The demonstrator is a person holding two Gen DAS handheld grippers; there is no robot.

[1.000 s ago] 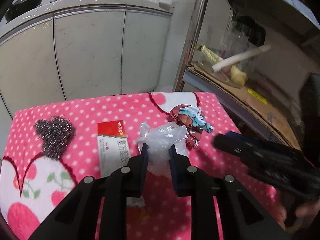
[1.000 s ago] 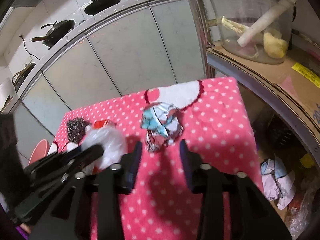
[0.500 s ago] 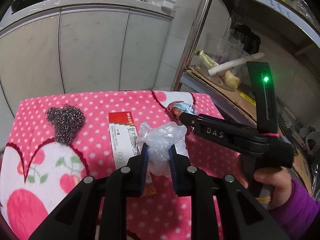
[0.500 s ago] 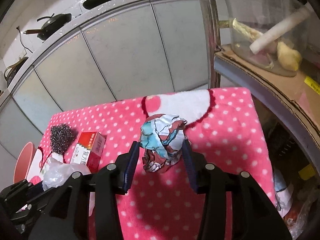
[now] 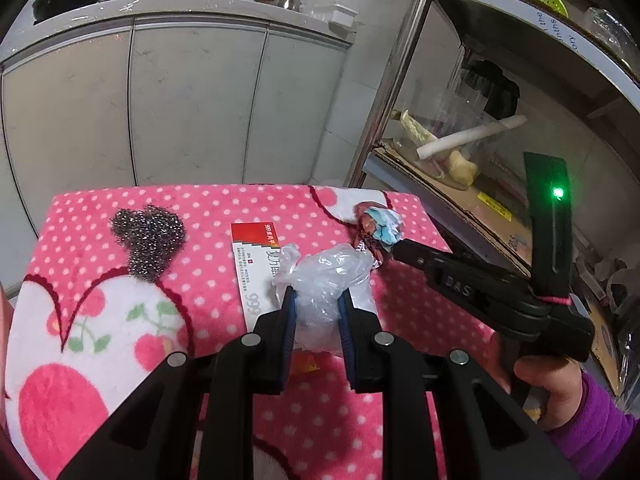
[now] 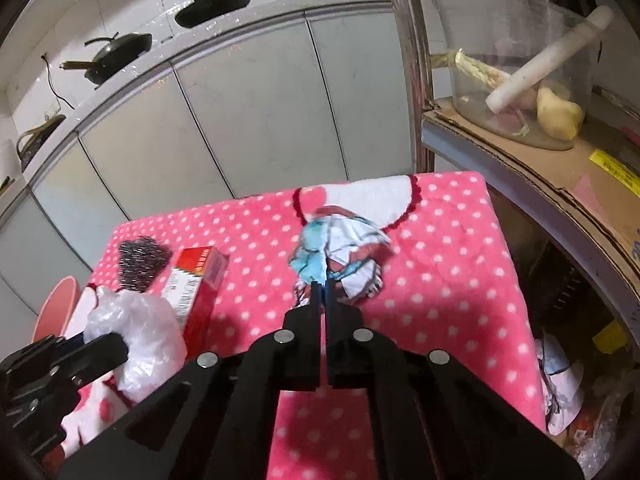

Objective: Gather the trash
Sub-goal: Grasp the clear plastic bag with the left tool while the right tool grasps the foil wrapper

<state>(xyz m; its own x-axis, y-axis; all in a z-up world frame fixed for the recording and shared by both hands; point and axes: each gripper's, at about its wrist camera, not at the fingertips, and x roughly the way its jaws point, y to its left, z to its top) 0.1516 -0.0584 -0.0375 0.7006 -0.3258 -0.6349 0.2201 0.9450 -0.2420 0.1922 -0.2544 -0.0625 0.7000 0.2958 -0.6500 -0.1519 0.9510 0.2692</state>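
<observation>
1. The left gripper [image 5: 316, 312] has its jaws clamped on a crumpled clear plastic bag [image 5: 326, 280], which sits near the middle of the counter [image 5: 80, 320] under a pink polka-dot blanket. Much of the bag bulges out above the jaws. Being soft, slick film, it could slide free on lifting if the hold is only on a loose fold.

2. The right gripper [image 6: 323, 292] has its jaws drawn nearly together on the near edge of a crumpled printed wrapper [image 6: 344, 252], which lies toward the far right of the counter. The bite looks thin, at the very tips. A thin pinch on crinkled foil-like paper may tear or slip, dropping the wrapper back on the blanket or off the right edge.

3. In the left wrist view, the wrapper lies just beyond the bag and the two appear to touch. If both grippers lift at once, one piece could snag or drag the other.

4. A red and white carton [image 5: 256, 264] lies flat just left of the bag, partly under it. Raising the bag could nudge the carton.

5. A steel wool scourer [image 5: 148, 236] sits well apart, on the far left, at little risk.

6. The fluffy blanket could catch on the fingertips and be pulled up with the trash.
</observation>
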